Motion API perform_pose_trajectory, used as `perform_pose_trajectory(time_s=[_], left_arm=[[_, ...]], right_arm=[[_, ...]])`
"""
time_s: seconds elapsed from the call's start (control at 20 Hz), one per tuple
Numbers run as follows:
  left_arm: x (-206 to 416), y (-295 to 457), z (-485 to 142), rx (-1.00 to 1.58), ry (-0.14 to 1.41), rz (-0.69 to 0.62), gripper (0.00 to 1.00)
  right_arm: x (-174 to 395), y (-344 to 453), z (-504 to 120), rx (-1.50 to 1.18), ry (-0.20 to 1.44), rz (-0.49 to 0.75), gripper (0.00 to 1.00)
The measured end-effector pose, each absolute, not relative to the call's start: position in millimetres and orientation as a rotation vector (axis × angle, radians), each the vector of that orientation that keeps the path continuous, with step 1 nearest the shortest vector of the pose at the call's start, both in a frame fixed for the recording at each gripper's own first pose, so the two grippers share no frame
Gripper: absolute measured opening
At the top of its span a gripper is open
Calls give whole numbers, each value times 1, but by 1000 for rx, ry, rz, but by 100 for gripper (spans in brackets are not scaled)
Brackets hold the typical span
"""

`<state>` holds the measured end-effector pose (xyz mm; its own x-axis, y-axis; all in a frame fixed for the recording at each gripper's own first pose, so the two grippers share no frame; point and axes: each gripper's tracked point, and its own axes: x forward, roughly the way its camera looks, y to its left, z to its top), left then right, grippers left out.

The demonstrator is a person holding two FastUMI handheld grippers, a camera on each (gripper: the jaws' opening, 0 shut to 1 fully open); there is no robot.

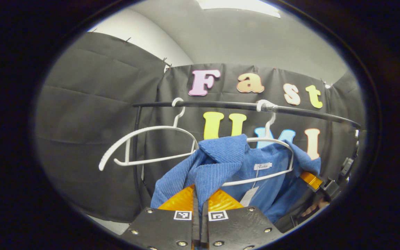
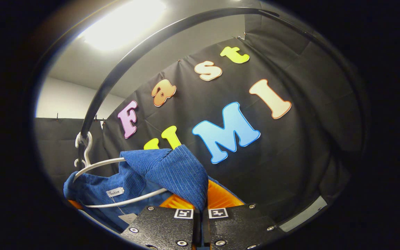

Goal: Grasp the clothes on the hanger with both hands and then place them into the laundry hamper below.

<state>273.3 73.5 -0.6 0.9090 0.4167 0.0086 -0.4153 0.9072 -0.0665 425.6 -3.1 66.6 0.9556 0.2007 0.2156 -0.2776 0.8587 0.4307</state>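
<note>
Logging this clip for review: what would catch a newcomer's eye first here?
A blue corduroy garment on a white hanger, pinched at each shoulder by the left hand-held gripper and the right hand-held gripper. An empty white hanger hangs beside it on the black rail.

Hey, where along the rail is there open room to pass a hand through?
The rail is bare between the empty hanger and the hanger carrying the blue garment. It is crowded at the garment, where both grippers pinch cloth.

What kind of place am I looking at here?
Probably a small staged booth set up as a laundry corner: a black metal clothes rail, white plastic hangers and a blue corduroy garment before black cloth walls.
</note>
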Motion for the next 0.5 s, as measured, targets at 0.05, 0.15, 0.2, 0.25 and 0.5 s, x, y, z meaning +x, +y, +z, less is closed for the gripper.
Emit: perform_pose_trajectory(time_s=[0.05,0.15,0.2,0.25,0.5], left_arm=[[269,76,5,-58,-29,427,2],[261,87,14,-40,-38,435,2],[256,95,19,-29,-44,447,2],[252,101,24,-17,-49,456,2],[249,132,46,79,-74,478,2]], right_arm=[[425,-5,69,480,-174,242,1],[428,-11,70,492,-181,227,1],[430,-14,72,496,-186,218,1],[431,-15,72,494,-194,210,1],[446,-21,79,488,-260,178,1]])
